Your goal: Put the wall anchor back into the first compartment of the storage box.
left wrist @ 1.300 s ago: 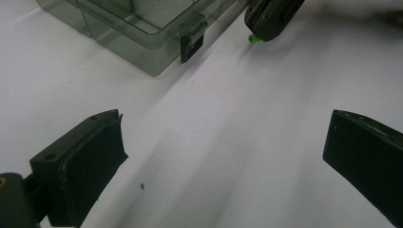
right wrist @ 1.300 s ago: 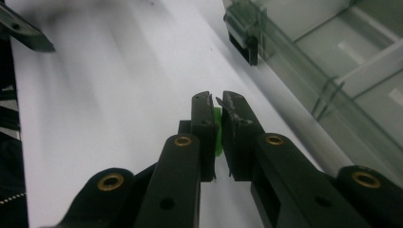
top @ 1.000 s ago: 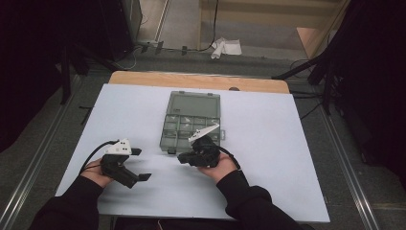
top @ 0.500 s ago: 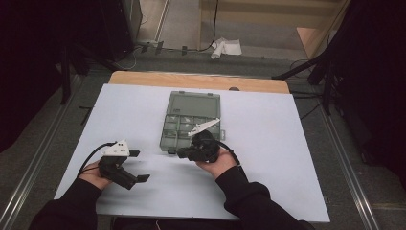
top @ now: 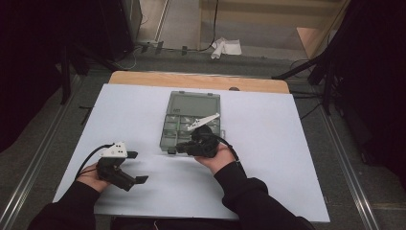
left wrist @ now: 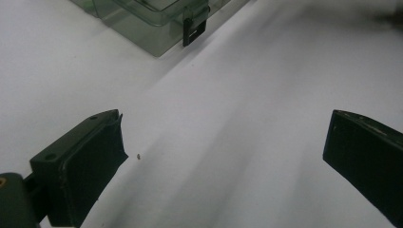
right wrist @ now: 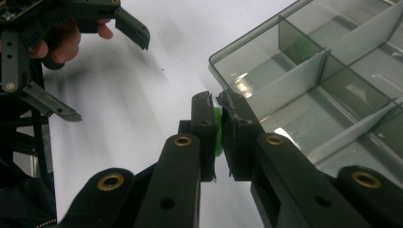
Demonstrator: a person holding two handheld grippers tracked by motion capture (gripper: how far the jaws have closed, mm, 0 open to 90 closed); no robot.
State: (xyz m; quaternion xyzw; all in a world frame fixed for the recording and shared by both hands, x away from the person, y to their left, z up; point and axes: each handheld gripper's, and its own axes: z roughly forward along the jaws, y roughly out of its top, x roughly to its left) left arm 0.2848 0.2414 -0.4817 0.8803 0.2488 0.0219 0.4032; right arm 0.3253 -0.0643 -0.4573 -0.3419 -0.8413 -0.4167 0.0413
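White table [top: 297,158], clear compartment box [top: 191,120] at centre, long axis running away from person. R gripper [right wrist: 216,111] at box's near corner, clamped on small green piece [right wrist: 217,130]; open compartments just right/ahead in right gripper view. L gripper [top: 136,166] spread wide, empty, well off to left.

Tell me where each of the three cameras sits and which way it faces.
High view: above the person's side, facing forward and down on the white table; both forearms and grippers show.
Left gripper view: rides the left gripper, looking between open jaws at the clear compartment box.
Right gripper view: rides the right gripper, jaws shut on a small green piece beside the box; the left hand shows.
Shared: all three show the box and table.
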